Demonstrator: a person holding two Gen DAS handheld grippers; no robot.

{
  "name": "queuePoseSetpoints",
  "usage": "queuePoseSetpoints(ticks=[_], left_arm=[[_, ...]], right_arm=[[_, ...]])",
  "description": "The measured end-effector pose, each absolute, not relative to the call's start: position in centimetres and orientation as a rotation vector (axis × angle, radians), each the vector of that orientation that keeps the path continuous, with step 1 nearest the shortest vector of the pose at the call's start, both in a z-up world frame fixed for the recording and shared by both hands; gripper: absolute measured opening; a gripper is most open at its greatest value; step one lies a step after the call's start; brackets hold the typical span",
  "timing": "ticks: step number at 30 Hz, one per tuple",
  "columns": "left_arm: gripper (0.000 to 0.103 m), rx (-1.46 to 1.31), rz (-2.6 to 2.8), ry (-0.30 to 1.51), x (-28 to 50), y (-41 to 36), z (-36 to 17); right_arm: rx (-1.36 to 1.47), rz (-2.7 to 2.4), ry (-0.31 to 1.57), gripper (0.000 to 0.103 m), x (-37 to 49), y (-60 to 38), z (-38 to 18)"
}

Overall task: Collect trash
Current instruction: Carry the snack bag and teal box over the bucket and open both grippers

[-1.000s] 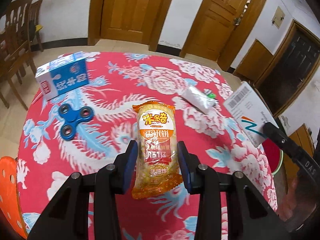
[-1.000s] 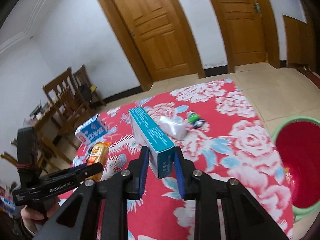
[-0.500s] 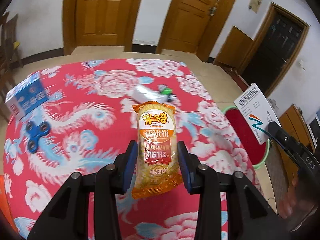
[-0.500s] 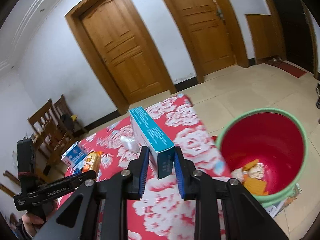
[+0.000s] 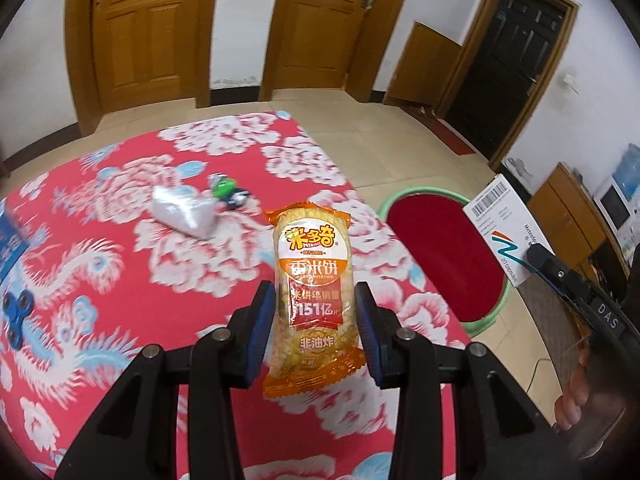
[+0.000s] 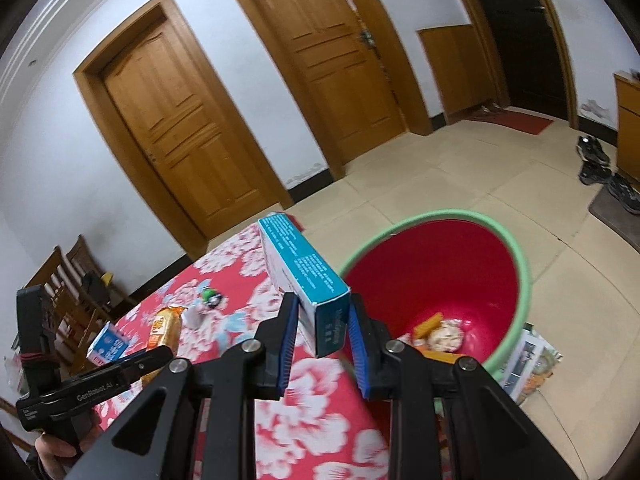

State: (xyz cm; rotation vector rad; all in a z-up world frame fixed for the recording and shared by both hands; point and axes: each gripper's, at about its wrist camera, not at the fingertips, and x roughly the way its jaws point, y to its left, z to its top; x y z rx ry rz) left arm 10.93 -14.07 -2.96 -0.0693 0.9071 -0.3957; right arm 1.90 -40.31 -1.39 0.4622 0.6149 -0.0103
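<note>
Trash is in both your grippers: the left gripper (image 5: 316, 328) has its jaws pinching an orange snack packet (image 5: 313, 292) upright above the near part of the worktop (image 5: 120, 272), and the right gripper (image 6: 322, 340) has its jaws pinching a teal carton (image 6: 306, 276) at the worktop's right edge, just short of the red bin (image 6: 516, 264) on the floor. Some scraps already lie in the bin, but neither held piece is dropped yet. A clear wrapper (image 5: 182, 212), a small green thing (image 5: 224, 190) beside it and a blue-and-white carton (image 6: 110, 346) on the far left sit on the worktop, so you look roughly midway.
</note>
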Motion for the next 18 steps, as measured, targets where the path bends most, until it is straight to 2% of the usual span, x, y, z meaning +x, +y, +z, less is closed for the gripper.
queuePoseSetpoints(ticks=[18], left_arm=[[0.041, 0.005, -0.502, 0.946, 13.2, -21.5, -4.3]], right_arm=[[0.498, -0.194, 0.693, 0.029, 2.5, -46.4, -4.8]])
